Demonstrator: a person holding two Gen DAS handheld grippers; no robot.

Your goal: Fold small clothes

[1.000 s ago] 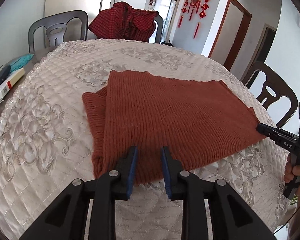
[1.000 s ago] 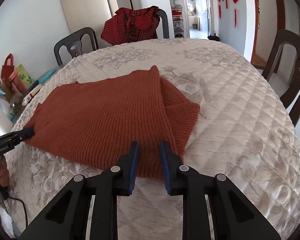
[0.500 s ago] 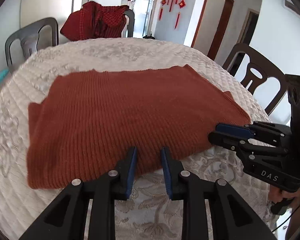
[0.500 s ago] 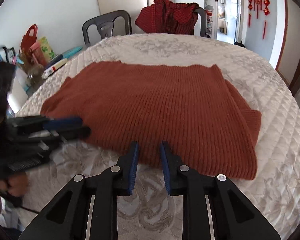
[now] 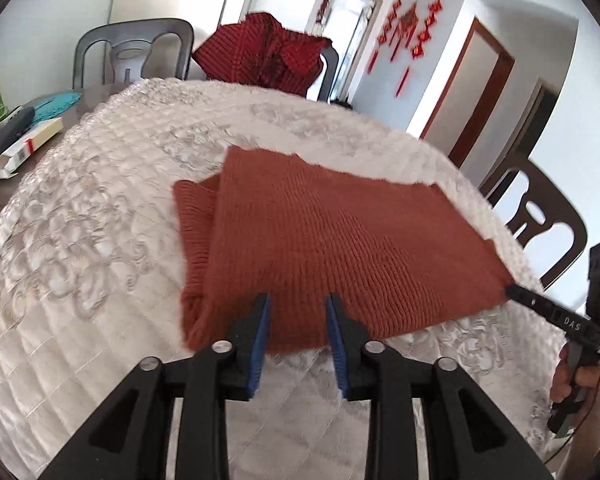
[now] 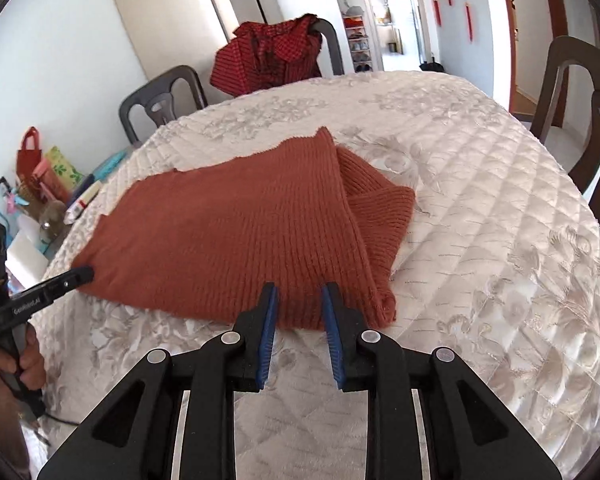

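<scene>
Rust knit sweater [image 5: 340, 248] lies folded flat on the quilted bench [image 5: 80, 240], toward its near edge, one sleeve tucked under and showing at each side. Left hand-held gripper [image 5: 298, 300]: jaws opening, blue pads apart over the near hem, not pressing the knit. Right hand-held gripper [image 6: 298, 292]: pads spread a little above the near hem, nothing pinched. Each gripper's tip appears in the other's view at a near corner of the sweater; contact cannot be told. Surroundings: red checked garment [image 6: 268, 60] draped over a far chair [image 6: 328, 40]; second chair [image 5: 132, 52] beside it; box [image 5: 24, 148] and small clutter on the bare bench edge, well apart from the sweater. Bench between grippers and sweater unobstructed
</scene>
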